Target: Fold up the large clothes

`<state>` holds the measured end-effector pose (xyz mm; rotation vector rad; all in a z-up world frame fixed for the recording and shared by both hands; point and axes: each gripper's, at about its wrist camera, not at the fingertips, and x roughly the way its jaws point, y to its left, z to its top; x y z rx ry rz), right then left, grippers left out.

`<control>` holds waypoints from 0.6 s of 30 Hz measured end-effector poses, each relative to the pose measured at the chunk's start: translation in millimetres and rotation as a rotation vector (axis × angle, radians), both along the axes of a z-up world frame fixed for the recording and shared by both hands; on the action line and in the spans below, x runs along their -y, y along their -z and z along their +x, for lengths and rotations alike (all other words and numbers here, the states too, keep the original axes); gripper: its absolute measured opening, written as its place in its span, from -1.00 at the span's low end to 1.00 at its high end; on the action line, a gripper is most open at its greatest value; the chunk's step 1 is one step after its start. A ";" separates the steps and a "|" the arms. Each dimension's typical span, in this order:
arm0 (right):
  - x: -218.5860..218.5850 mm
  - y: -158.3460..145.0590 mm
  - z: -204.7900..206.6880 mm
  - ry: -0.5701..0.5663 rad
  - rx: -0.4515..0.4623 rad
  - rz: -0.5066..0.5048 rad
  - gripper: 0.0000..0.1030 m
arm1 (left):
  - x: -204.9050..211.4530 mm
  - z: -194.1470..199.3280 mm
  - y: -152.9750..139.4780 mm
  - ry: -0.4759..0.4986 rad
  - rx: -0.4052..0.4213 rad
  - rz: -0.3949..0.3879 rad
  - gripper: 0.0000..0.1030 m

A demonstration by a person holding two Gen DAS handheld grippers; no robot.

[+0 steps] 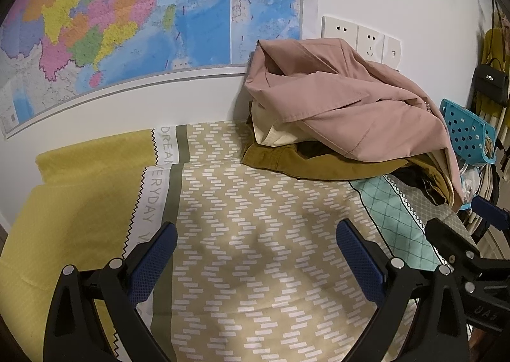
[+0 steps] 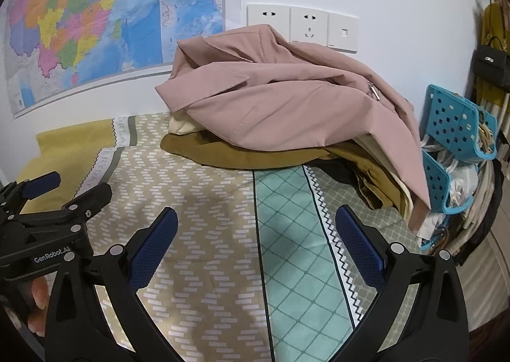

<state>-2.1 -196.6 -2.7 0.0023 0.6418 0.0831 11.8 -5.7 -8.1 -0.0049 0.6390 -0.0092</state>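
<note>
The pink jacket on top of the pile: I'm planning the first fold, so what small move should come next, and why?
Probably reach both grippers forward to the pink jacket. It lies crumpled on top of the clothes pile against the wall, while the left gripper and right gripper are open, hold nothing, and hover over bare bedspread, where it could be laid out.

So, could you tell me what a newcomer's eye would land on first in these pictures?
Most likely the pink jacket, heaped on top of a pile of clothes at the far side of the bed, against the wall. Next comes the bright map on the wall to its left. In the foreground both grippers, left and right, hang open and empty over the patterned bedding.
</note>
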 end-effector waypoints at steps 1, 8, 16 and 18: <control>1.2 0.0 3.6 -0.004 -0.003 0.000 0.90 | -0.9 2.2 1.0 0.001 0.002 0.005 0.87; 11.3 -16.9 38.2 -0.047 0.033 -0.055 0.90 | -5.0 29.8 7.9 0.032 -0.052 -0.004 0.87; 28.3 -47.3 127.0 -0.131 0.048 -0.207 0.89 | 12.5 79.3 5.3 0.148 -0.063 -0.056 0.88; 31.6 -44.5 147.0 -0.151 0.029 -0.252 0.89 | 16.8 92.5 7.6 0.166 -0.074 -0.084 0.88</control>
